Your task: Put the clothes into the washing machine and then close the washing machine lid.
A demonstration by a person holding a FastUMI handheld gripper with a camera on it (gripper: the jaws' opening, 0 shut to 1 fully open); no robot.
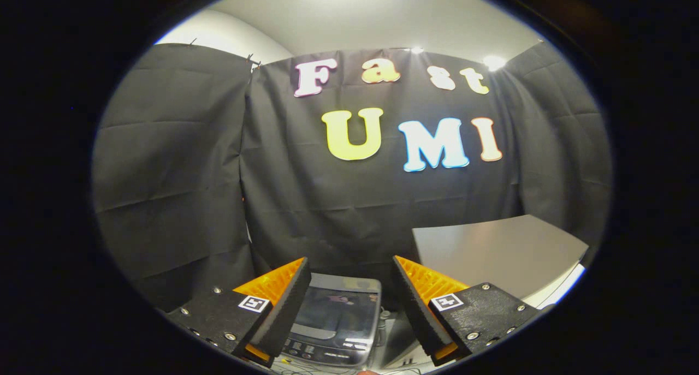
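Note:
A small top-loading washing machine [336, 320] stands low down between and below my fingers, against the black cloth wall. Its dark glossy lid [334, 309] lies flat and shut, with a control panel [322, 352] along the near edge. My gripper [352, 279] hangs well above it, open, with nothing between the fingers. The left finger [284, 304] and right finger [420, 304] frame the machine from either side.
A grey table [491, 255] stands to the right, beyond the right finger, its near edge pale. Black cloth walls close in the back and the left side. Thin cables [306, 370] lie on the pale surface in front of the machine.

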